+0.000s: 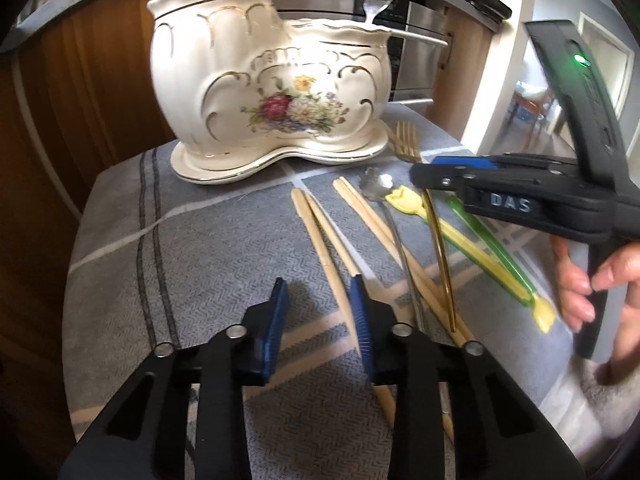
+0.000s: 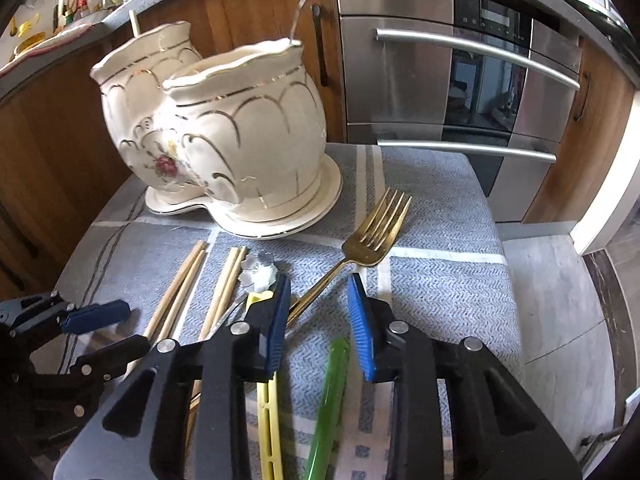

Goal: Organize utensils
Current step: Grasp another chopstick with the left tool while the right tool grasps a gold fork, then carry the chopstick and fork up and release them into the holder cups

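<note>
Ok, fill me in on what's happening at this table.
A person is sorting utensils with a handheld gripper in each hand. Both the left gripper and the right gripper are open and hold nothing. On the grey cloth lie wooden chopsticks, a gold fork, a silver spoon, and a yellow utensil and a green one. The two-part ceramic holder already has a silver fork in it.
</note>
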### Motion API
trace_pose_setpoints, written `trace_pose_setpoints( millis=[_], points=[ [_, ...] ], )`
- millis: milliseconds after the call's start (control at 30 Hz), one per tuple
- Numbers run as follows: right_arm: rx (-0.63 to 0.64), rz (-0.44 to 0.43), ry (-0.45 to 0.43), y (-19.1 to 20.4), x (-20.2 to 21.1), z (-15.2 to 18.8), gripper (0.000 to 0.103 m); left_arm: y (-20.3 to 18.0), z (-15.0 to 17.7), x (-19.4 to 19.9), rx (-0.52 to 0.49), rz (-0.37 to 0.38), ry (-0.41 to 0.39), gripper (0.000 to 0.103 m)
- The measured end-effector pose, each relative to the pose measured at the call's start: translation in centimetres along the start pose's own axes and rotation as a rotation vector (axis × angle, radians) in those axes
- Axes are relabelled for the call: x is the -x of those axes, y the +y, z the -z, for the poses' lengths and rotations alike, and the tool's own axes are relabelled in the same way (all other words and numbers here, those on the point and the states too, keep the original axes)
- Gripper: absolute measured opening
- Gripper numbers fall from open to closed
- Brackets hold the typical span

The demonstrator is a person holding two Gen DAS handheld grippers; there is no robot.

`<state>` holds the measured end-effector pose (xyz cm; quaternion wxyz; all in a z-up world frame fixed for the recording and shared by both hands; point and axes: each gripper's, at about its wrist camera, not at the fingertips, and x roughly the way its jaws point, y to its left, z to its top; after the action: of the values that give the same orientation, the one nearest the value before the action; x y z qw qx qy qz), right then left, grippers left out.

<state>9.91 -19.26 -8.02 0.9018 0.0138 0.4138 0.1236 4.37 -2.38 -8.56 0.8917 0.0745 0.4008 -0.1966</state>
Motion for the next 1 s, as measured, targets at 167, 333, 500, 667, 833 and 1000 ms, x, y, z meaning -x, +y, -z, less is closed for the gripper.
trace_pose_setpoints(
  millis=[167, 333, 500, 667, 833, 1000],
  points=[
    [-0.016, 0.014, 0.033, -0.2, -1.0, -0.5, 0.028, -0.6, 0.0, -0.1, -0.029, -0.005, -0.004, 0.027],
    [0.0, 0.036, 0.037, -0.7, -1.3, -0.6, 0.02, -0.8, -0.1, -0.2, -0.046, -0.031, -0.006, 0.014],
    [-0.033, 0.048, 0.035, -2.2, -1.0, -0.6, 0.007, 0.2, -0.3, -0.1, -0.033, -0.045, 0.0, 0.007],
    [-0.009, 0.102, 0.039, -2.6, -1.1, -0.9, 0.006, 1.5, -0.2, 0.2, -0.019, -0.062, 0.003, 0.007],
    [0.085, 0.142, 0.047, -1.8, -1.0, -1.1, 0.008, 1.5, -0.3, 0.1, -0.042, -0.078, 0.002, 0.007],
    [0.094, 0.118, 0.047, -1.9, -0.9, -1.0, 0.007, 1.4, -0.8, -0.2, -0.045, -0.096, -0.001, 0.007]
  ],
)
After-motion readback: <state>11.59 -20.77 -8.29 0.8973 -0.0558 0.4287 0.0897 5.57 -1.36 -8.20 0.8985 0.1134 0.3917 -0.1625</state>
